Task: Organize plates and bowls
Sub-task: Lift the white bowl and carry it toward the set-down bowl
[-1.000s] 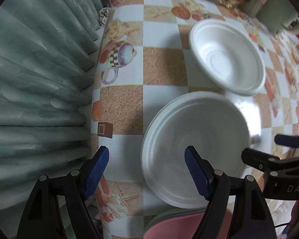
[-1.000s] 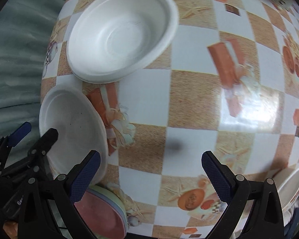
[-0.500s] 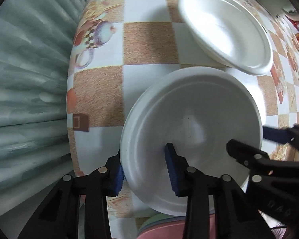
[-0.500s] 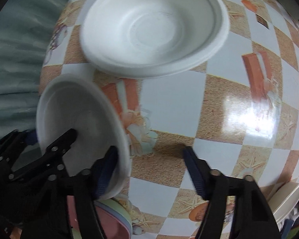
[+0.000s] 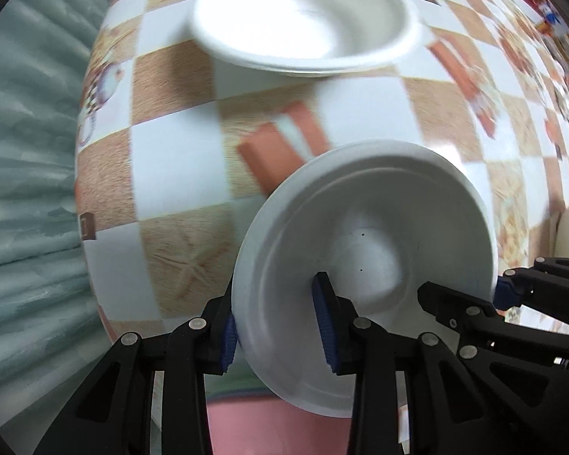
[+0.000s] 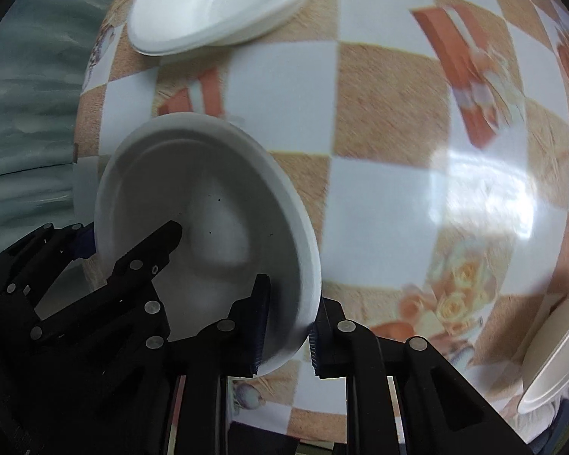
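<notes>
A shallow white plate [image 5: 379, 235] [image 6: 208, 197] hangs tilted above the checkered tablecloth, held by two opposite edges. My left gripper [image 5: 277, 318] [image 6: 129, 235] is shut on its left rim, one blue pad inside the plate and one outside. My right gripper [image 6: 286, 326] [image 5: 470, 292] has the opposite rim between its pads, and its jaws are closing on it. A deeper white bowl [image 5: 303, 19] [image 6: 223, 3] rests on the table beyond the held plate.
A pink plate [image 5: 277, 428] on a coloured stack lies just under the grippers at the table's near edge. Another white plate [image 6: 550, 360] sits at the right. A grey-green curtain [image 5: 26, 151] hangs beyond the table's left edge. The tablecloth [image 6: 390, 121] spreads out ahead.
Both grippers went from wide open to closed on the plate's rims. The plate has come up off the table, tilted, and moved toward the white bowl.
</notes>
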The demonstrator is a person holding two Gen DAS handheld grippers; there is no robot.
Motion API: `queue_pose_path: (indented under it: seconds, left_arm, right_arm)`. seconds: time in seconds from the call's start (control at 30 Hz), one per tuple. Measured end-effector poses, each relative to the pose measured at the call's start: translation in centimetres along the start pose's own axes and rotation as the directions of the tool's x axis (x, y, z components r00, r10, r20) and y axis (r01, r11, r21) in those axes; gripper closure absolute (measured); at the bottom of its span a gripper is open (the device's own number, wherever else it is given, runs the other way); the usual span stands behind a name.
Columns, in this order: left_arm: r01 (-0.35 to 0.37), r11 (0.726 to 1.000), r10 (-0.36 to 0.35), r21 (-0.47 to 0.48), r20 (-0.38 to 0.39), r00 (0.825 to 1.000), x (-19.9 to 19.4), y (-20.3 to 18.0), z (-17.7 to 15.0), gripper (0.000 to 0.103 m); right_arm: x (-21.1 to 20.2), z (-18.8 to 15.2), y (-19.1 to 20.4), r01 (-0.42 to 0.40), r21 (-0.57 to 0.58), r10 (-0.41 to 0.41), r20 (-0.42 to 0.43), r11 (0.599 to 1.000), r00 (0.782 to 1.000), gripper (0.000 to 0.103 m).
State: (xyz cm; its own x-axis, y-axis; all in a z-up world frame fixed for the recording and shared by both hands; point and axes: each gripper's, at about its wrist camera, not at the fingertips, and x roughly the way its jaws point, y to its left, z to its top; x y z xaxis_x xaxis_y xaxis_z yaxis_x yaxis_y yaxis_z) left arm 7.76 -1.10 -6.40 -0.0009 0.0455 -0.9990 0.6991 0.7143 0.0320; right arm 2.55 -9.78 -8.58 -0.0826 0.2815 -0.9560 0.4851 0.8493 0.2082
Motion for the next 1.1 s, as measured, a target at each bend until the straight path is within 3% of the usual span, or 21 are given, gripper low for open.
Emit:
queue_pose_path:
  seconds: [0.23, 0.7, 1.1]
  left_arm:
    - [0.010, 0.998, -0.012, 0.057, 0.030, 0.999, -2.2, -3.3, -0.4, 0.064]
    - [0.023, 0.988, -0.037, 0.156, 0.085, 0.996, -7.1, -10.0, 1.7, 0.064]
    - [0.022, 0.956, -0.056, 0.294, 0.108, 0.993, -9.5, -18.0, 1.5, 0.063]
  right_arm:
    - [-1.8, -2.2, -3.7, -0.016, 0.067, 0.014, 0.022, 0.998, 1.000, 0.083]
    - [-6.7, -3.3, -8.3, -0.066, 0.171, 0.048, 0.109, 0.983, 0.993, 0.082]
    - [-9.6, -7.2, -14.4, -0.121, 0.305, 0.070, 0.172, 0.945, 0.983, 0.082]
